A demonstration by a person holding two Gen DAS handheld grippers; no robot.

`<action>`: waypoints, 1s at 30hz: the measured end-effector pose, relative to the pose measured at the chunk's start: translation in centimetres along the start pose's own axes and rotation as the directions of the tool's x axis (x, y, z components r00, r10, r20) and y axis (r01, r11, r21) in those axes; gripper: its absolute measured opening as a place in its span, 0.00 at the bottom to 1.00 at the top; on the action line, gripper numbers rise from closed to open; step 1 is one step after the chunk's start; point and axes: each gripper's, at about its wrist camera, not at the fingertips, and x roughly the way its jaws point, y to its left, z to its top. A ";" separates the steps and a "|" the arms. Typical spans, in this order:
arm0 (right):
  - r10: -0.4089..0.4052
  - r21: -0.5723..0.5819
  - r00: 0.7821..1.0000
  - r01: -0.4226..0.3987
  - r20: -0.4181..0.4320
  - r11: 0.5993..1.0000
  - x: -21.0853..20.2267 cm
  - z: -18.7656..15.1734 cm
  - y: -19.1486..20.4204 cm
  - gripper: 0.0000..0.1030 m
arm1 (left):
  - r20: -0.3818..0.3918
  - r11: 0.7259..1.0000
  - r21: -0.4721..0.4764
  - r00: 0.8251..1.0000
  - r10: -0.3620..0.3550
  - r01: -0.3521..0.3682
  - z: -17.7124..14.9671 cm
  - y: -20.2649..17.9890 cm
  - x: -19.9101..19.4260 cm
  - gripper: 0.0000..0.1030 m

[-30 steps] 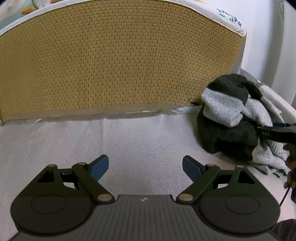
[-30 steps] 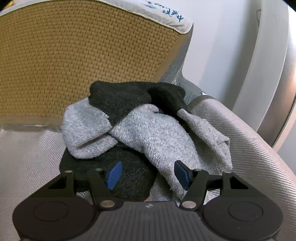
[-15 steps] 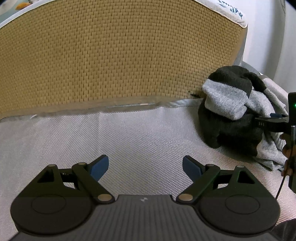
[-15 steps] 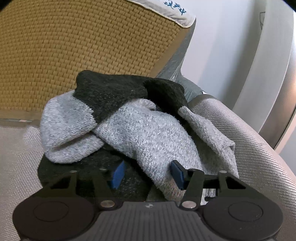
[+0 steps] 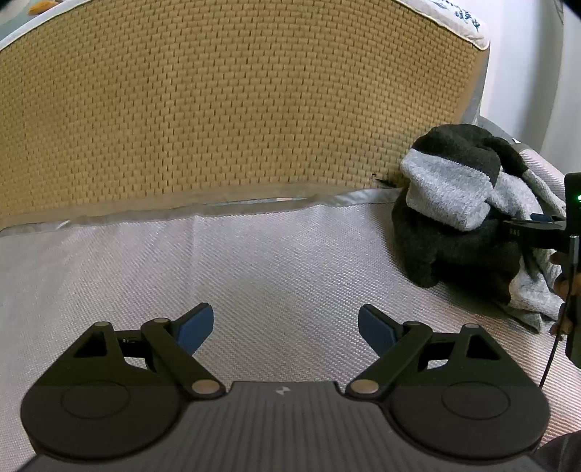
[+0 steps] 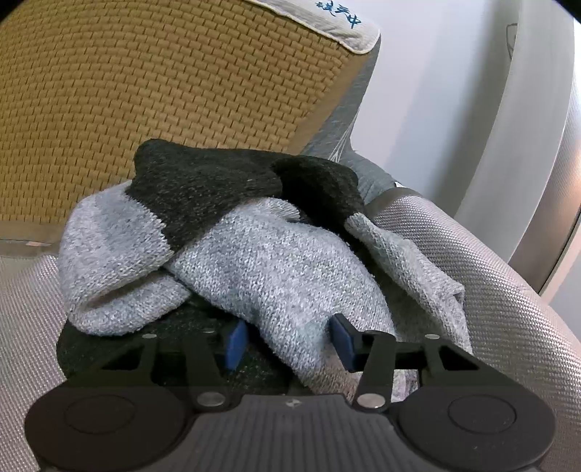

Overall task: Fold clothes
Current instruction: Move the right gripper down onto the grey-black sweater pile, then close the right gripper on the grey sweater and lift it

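Between the right gripper's (image 6: 287,341) closing jaws — grey sweater (image 6: 276,261) fold; left gripper (image 5: 285,326) gapes, well apart.

- We saw the sweater (image 6: 276,261) bunched, its underside and lower folds hidden behind the right gripper (image 6: 288,343).
- The blue print on the mat (image 6: 339,18) was too small to read (cut by the top edge).
- A hand (image 5: 561,287) was cropped at the left-wrist view's right edge.
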 end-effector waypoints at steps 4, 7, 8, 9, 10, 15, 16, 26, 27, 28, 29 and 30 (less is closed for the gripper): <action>-0.002 -0.012 1.000 0.002 0.006 1.000 0.2 0.0 -0.3 0.39 | -0.004 1.000 -0.007 1.000 -0.006 0.006 0.1 -0.1 0.3 0.87; 0.047 0.030 0.999 -0.048 0.026 0.998 -0.3 -0.1 -1.5 0.24 | -0.003 1.000 -0.013 1.000 -0.010 0.010 0.0 -0.2 0.3 0.87; 0.055 0.039 0.998 -0.056 0.033 0.998 -0.6 0.0 -1.9 0.18 | 0.007 1.000 -0.030 1.000 0.010 -0.009 0.0 -0.3 0.2 0.87; 0.058 0.043 0.998 -0.060 0.040 0.997 -1.0 0.1 -2.2 0.14 | 0.012 0.999 -0.037 1.000 0.015 -0.014 0.0 -0.3 0.2 0.87; 0.064 0.042 0.997 -0.066 0.046 0.997 -1.4 0.3 -2.5 0.13 | 0.014 0.999 -0.038 1.000 0.013 -0.013 0.1 -0.3 0.1 0.87; 0.139 0.056 0.987 -0.144 0.080 0.988 -3.2 1.2 -2.8 0.11 | 0.033 0.999 -0.048 0.999 0.007 -0.006 0.4 -0.3 -0.8 0.88; 0.152 0.057 0.984 -0.157 0.088 0.986 -3.7 1.4 -2.7 0.11 | 0.038 0.999 -0.053 0.999 0.009 -0.007 0.4 -0.2 -1.0 0.88; 0.342 0.007 0.925 -0.348 0.166 0.938 -9.9 4.4 1.5 0.10 | 0.097 0.994 -0.103 0.995 -0.027 0.037 1.2 1.5 -4.2 0.93; 0.365 -0.005 0.916 -0.369 0.169 0.929 -10.6 4.7 2.2 0.10 | 0.106 0.993 -0.111 0.994 -0.025 0.037 1.3 1.8 -4.6 0.93; 0.390 -0.016 0.905 -0.393 0.172 0.919 -11.4 4.8 3.0 0.10 | 0.113 0.992 -0.119 0.993 -0.021 0.035 1.4 2.1 -4.9 0.93; 0.414 -0.027 0.894 -0.415 0.172 0.909 -12.1 5.0 3.7 0.10 | 0.119 0.991 -0.127 0.993 -0.015 0.030 1.5 2.5 -5.3 0.94; 0.436 -0.038 0.884 -0.436 0.172 0.899 -12.8 5.1 4.6 0.10 | 0.122 0.991 -0.134 0.992 -0.010 0.027 1.6 2.9 -5.4 0.94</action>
